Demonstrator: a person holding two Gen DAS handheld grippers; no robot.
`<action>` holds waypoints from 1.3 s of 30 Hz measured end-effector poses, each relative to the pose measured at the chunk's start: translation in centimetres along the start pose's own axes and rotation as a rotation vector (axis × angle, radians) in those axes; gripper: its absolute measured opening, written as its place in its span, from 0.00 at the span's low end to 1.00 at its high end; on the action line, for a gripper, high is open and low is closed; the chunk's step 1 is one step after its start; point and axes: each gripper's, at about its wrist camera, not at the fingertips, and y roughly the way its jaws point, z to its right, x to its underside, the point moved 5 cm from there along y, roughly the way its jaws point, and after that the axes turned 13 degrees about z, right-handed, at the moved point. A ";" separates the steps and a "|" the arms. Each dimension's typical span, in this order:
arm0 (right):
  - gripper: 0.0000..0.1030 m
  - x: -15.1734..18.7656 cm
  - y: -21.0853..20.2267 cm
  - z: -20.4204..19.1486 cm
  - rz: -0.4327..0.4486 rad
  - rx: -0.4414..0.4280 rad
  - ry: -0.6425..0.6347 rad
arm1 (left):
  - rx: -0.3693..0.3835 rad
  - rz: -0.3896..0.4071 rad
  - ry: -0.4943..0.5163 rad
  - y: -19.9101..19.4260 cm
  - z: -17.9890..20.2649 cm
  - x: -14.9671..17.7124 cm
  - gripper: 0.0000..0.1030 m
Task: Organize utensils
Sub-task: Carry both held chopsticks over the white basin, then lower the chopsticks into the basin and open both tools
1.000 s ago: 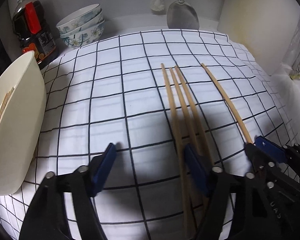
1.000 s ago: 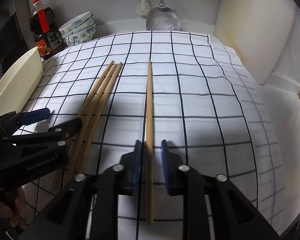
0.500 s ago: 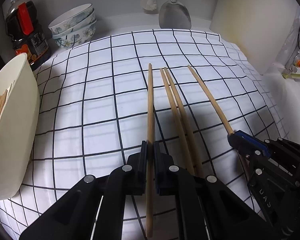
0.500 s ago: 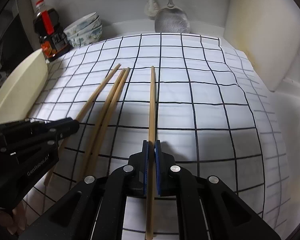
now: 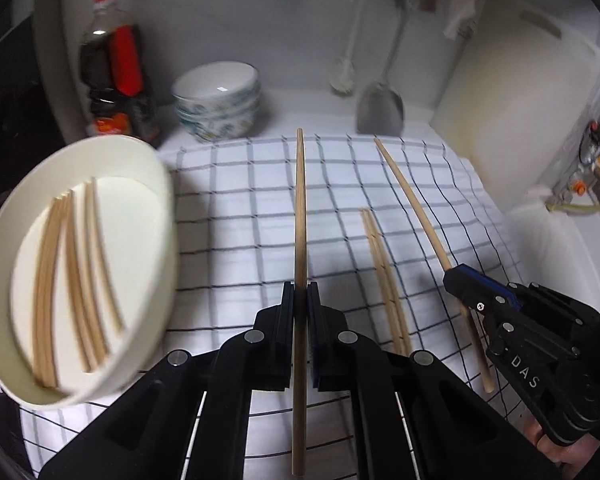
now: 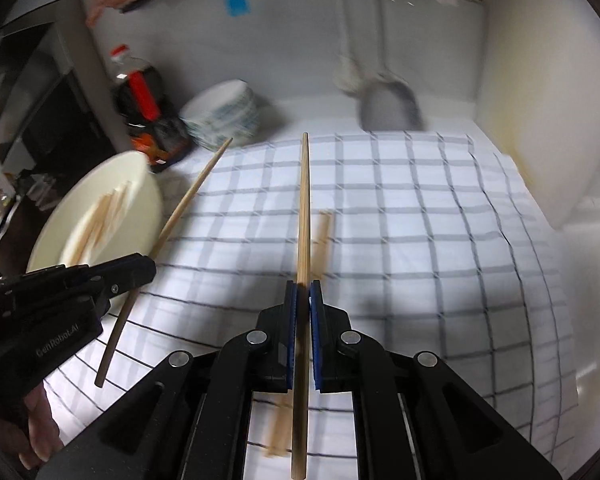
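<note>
- Fingers on both grippers clamped tight, one chopstick each: left gripper pinches left chopstick, right gripper pinches right chopstick.
- Each stick runs straight out along its fingers, tip forward, tail poking back past the pads; both look clear of the checked cloth (blur makes the height hard to judge).
- Done: several chopsticks lie in the cream oval tray, at left on the surface.
- Left: the two held sticks, plus a loose pair lying on the cloth between the grippers.
- Roughly past halfway, I'd say.
- Tray sits just left of the left gripper, so its drop looks short; the right one must cross over.
</note>
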 end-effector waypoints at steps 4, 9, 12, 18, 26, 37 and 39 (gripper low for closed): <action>0.06 -1.9 0.7 -4.0 0.011 -0.071 -0.026 | -0.076 0.043 -0.039 -2.6 -4.7 -1.5 0.07; 0.06 -4.0 2.3 -10.4 0.022 -0.173 -0.065 | -0.170 0.075 -0.092 -4.8 -11.0 -2.4 0.07; 0.06 -4.8 3.4 -13.6 0.015 -0.220 -0.075 | -0.211 0.076 -0.127 -5.3 -14.6 -2.3 0.07; 0.06 -5.2 6.1 -19.3 -0.009 -0.285 -0.110 | -0.249 0.076 -0.164 -5.0 -19.8 -1.7 0.07; 0.06 -4.1 9.3 -22.7 -0.096 -0.295 -0.105 | -0.239 0.029 -0.182 -2.7 -22.3 -0.5 0.07; 0.06 -2.8 12.8 -23.4 -0.204 -0.252 -0.061 | -0.240 -0.049 -0.168 -0.2 -23.5 0.9 0.07; 0.06 -2.4 13.2 -23.6 -0.222 -0.247 -0.072 | -0.240 -0.061 -0.173 0.0 -23.7 1.2 0.07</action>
